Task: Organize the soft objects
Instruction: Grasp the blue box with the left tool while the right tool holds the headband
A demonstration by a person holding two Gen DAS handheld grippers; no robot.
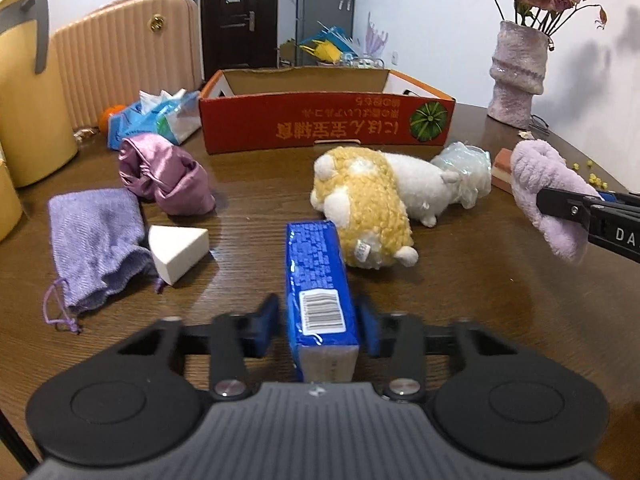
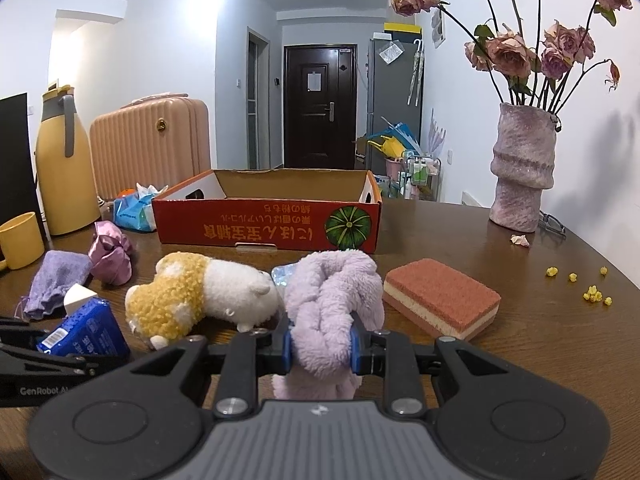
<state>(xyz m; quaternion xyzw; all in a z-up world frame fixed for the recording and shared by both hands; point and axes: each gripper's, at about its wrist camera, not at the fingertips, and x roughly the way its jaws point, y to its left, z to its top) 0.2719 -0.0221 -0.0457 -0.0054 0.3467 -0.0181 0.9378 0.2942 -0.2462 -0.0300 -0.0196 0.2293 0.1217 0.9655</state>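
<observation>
Fluffy and light, the lilac fleece cloth (image 2: 332, 300) bulged between the right gripper (image 2: 320, 350) clamped across its middle above the table, while the left gripper (image 1: 320, 324) pinched a squashy blue tissue pack (image 1: 318, 280) by its sides.

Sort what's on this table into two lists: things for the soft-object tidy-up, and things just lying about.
For the job: red box, fluffy towel in the right tongs, tissue pack in the left tongs, plush toy, satin pouch, knit bag, sponge.

Lying about: vase, yellow jug, cup.
</observation>
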